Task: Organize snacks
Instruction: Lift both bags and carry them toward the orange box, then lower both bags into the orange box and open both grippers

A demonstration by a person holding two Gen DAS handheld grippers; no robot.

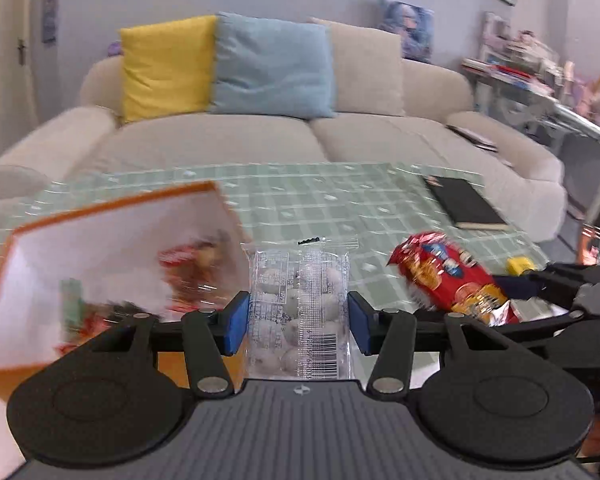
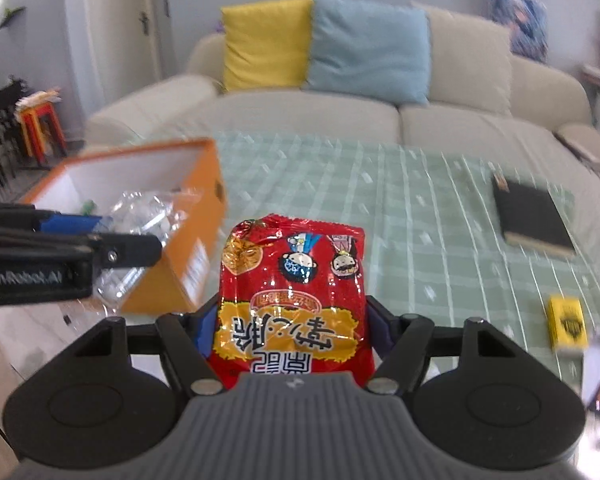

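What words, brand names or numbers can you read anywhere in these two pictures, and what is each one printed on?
"GenRobot.AI": on the side of the left gripper, right wrist view.
Red snack bag in the right gripper: large Chinese characters, seen upside down; I cannot read them reliably.
Clear candy packet in the left gripper: barcode and fine print, too small.
Orange box: label blurred.
Yellow box: dark emblem, unreadable.
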